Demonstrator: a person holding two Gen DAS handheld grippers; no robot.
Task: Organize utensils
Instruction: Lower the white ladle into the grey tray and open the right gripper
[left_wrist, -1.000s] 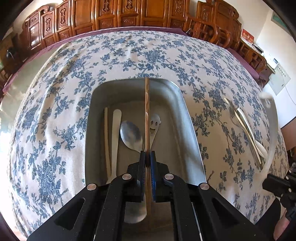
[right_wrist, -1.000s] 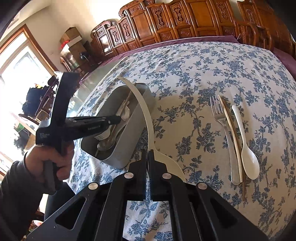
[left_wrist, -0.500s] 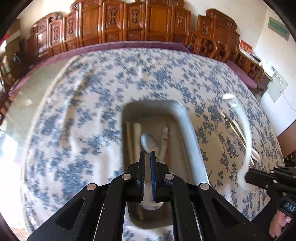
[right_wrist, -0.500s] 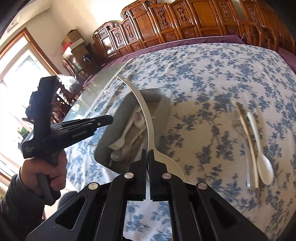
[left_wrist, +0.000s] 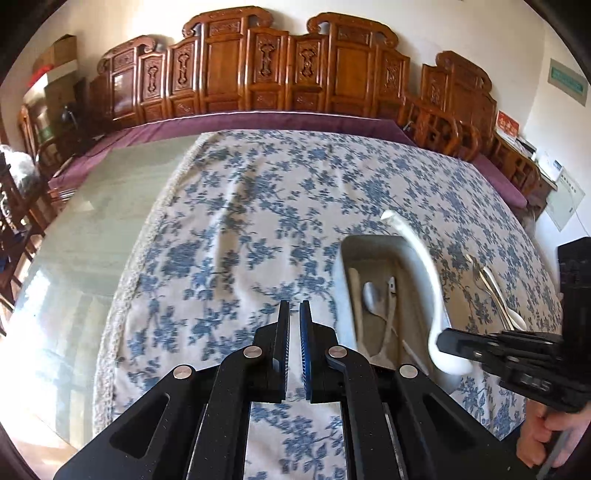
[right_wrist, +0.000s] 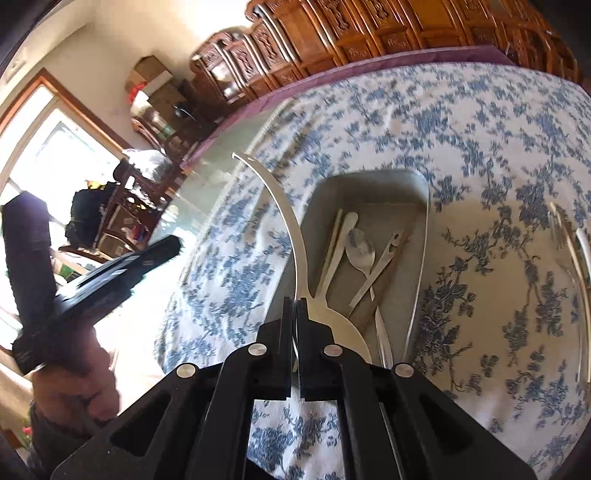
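Observation:
A metal tray (left_wrist: 345, 254) (right_wrist: 369, 184) sits on the blue-flowered cloth and holds chopsticks, a steel spoon (right_wrist: 360, 251) and other cutlery. My right gripper (right_wrist: 295, 301) (left_wrist: 441, 341) is shut on a white spoon (right_wrist: 284, 206) (left_wrist: 424, 266) at the neck by its bowl. It holds the spoon above the tray's near end, handle pointing up and away. My left gripper (left_wrist: 291, 306) (right_wrist: 173, 243) is shut with nothing in it, above the bare cloth left of the tray.
A fork, a chopstick and another white spoon (left_wrist: 495, 291) lie side by side on the cloth right of the tray. Left of the cloth's fringed edge (left_wrist: 122, 295) the glass tabletop is bare. Carved wooden chairs (left_wrist: 280, 74) line the far side.
My left gripper held a wooden chopstick over the tray a second ago; it is now empty, higher and off to the tray's left. My right gripper has carried the white spoon left, over the tray.

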